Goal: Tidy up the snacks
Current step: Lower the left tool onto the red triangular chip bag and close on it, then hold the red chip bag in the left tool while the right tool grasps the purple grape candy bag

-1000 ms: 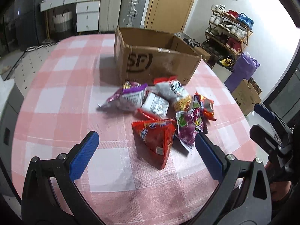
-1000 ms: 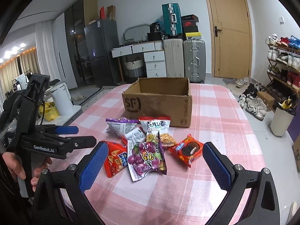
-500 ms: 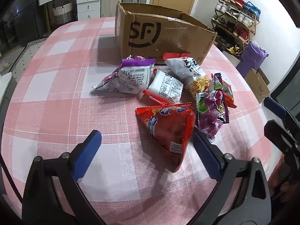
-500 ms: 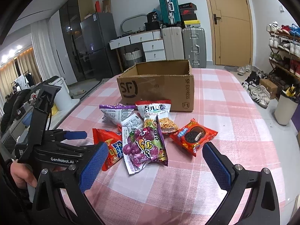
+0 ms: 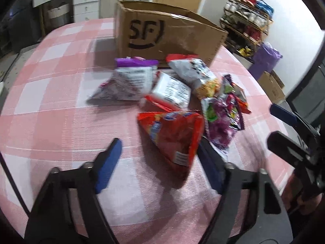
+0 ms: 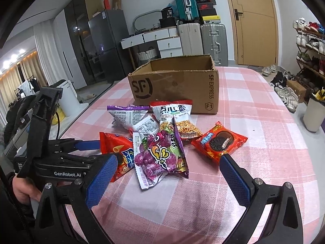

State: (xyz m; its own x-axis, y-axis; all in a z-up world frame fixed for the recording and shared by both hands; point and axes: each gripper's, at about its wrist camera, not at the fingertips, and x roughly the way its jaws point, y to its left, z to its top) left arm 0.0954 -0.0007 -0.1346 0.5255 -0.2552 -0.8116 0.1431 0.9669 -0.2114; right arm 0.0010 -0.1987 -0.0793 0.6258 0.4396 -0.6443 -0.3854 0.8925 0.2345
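1. Red chip bag [image 5: 172, 138] lies on the table [image 5: 61, 105] at the near edge of the snack pile, its lower end between the two blue pads of the left gripper [image 5: 160, 166]
2. Left gripper's jaws are closing around that bag; the right pad is at the bag's edge, the left pad still apart from it
3. Just beside it lies a purple grape candy bag [image 6: 162, 154], with a white noodle snack bag [image 6: 174, 116] and a purple-topped bag [image 6: 126, 116] behind
4. Red cookie pack [image 6: 219, 140] lies a little apart on the right of the pile
5. Right gripper [image 6: 168, 179] hovers near the candy bag, jaws wide and holding nothing
6. Open cardboard box [image 6: 174, 85] stands upright behind the snacks on the pink checked cloth
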